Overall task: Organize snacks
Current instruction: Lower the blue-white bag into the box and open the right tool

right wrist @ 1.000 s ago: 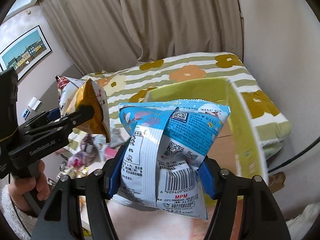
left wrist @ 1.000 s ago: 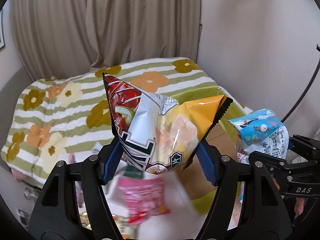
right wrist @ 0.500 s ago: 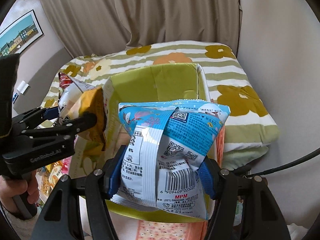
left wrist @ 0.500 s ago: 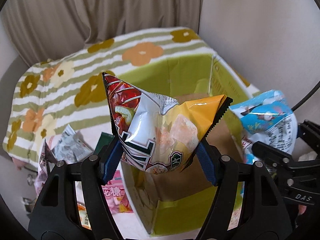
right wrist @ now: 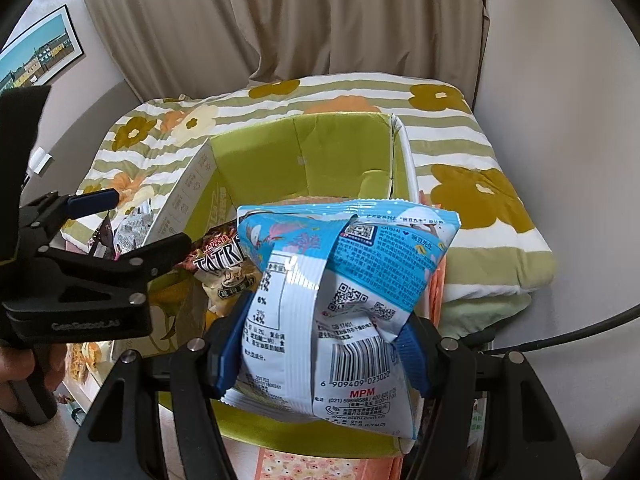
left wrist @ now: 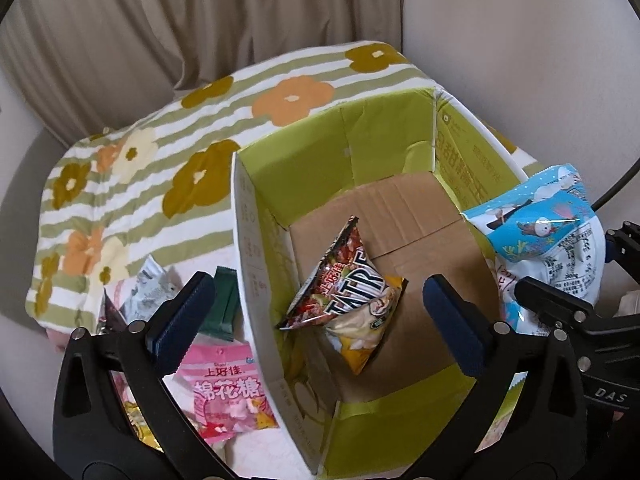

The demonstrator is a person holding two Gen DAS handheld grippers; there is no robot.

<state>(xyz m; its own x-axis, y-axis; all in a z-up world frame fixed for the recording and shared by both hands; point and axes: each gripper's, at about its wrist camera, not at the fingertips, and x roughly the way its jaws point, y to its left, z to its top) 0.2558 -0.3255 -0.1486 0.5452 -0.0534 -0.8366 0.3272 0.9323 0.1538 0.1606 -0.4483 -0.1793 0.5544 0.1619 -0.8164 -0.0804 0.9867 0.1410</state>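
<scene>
A green-lined cardboard box point(left wrist: 244, 240) stands open on the floor in front of a bed. The red and yellow chip bag point(left wrist: 348, 304) is tilted inside it, over the brown bottom. My left gripper point(left wrist: 318, 284) hovers above the box, its jaws opening wide, and neither pad touches the bag. My right gripper point(right wrist: 320, 332) is shut on a blue and white snack bag point(right wrist: 340, 280) over the box's near right side. The right wrist view shows the left gripper point(right wrist: 136, 224) at the left and the chip bag point(right wrist: 224, 264) below it.
Left of the box lie a pink marshmallow bag point(left wrist: 228, 396), a dark green pack point(left wrist: 222, 304) and a grey-white pack point(left wrist: 152, 288). A flowered striped blanket point(left wrist: 160, 140) covers the bed behind, with curtains beyond. A hand point(right wrist: 16, 364) grips the left tool's handle.
Both grippers came down over the box. The left jaws spread wide and the chip bag dropped from them into the box. The right gripper still holds the blue bag.
</scene>
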